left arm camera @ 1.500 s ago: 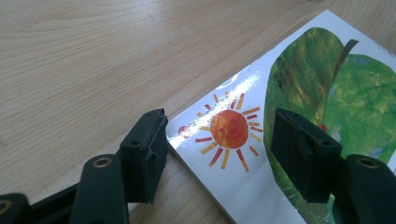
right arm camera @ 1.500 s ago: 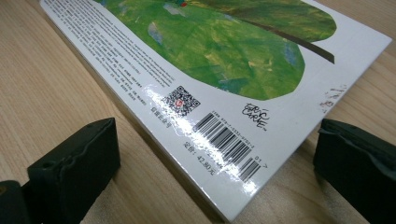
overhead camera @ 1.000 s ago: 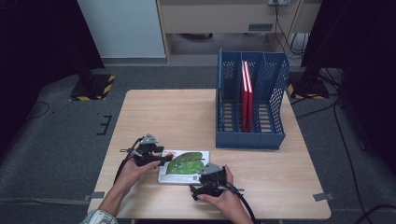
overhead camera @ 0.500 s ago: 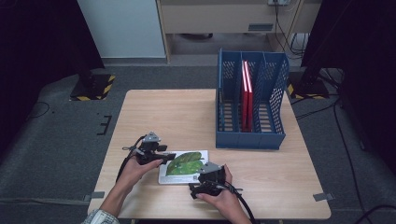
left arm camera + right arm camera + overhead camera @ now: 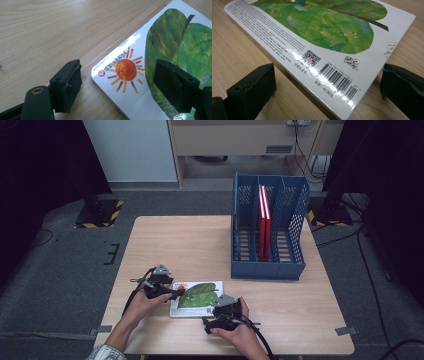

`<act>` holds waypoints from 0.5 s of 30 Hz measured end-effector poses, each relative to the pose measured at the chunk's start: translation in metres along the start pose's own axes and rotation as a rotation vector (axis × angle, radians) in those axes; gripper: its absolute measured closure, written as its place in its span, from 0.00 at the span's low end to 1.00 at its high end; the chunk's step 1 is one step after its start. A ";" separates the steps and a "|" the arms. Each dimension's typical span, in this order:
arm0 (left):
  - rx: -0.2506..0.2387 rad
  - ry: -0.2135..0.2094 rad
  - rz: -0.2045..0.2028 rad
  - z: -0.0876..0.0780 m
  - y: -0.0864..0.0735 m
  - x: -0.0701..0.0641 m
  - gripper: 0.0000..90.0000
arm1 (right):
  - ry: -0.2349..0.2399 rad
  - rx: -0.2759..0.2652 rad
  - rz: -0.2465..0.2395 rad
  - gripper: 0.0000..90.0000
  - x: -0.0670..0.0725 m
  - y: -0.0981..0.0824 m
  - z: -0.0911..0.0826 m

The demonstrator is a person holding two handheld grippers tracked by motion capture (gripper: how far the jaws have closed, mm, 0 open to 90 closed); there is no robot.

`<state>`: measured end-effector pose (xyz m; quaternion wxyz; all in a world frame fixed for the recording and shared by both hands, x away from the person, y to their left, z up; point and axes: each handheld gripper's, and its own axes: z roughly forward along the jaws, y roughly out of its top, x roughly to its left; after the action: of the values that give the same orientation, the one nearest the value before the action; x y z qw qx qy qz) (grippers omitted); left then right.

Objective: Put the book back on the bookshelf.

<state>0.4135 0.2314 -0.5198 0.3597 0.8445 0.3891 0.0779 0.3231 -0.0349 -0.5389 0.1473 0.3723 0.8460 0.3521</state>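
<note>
My left gripper [image 5: 172,291] sits low and left of centre in the high view, its jaws apart and just now opening wider; in the left gripper view one jaw stands over bare wood at the lower left and the other hangs over the glossy cover at the right edge, with the book's [image 5: 155,75] rounded corner and its printed orange sun [image 5: 125,69] lying between them, pressed by neither pad. My right gripper [image 5: 215,312] is low in the high view, just right of centre, with my hand behind it at the bottom edge; its jaws are apart too, and in the right gripper view they stand on either side of the book's near corner, the one with the barcode [image 5: 339,80] and the small square code [image 5: 311,57], without touching it. The book lies flat on the wooden table [image 5: 200,245] near its front edge, back cover up, a large green leaf [image 5: 324,25] spread across the white; in the high view it sits between my two grippers, the left one at its left short edge and the right one at its lower right corner. Farther off, in the upper right part of the table, stands a blue mesh file rack [image 5: 267,235] with upright compartments, well apart from the book, and a red book [image 5: 264,222] stands upright in its middle compartment.
</note>
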 end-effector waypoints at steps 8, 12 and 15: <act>0.018 -0.022 -0.015 0.001 -0.003 0.000 0.23 | 0.004 0.004 0.001 0.01 0.001 -0.001 -0.001; 0.022 -0.043 -0.018 0.000 -0.004 -0.003 0.24 | 0.005 0.002 -0.004 0.01 0.002 -0.002 -0.002; 0.028 -0.041 -0.019 -0.001 -0.004 -0.004 0.24 | 0.009 0.007 -0.004 0.01 0.003 -0.002 -0.003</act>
<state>0.4078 0.2312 -0.5215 0.3566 0.8471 0.3907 0.0517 0.3185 -0.0354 -0.5381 0.1427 0.3694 0.8487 0.3505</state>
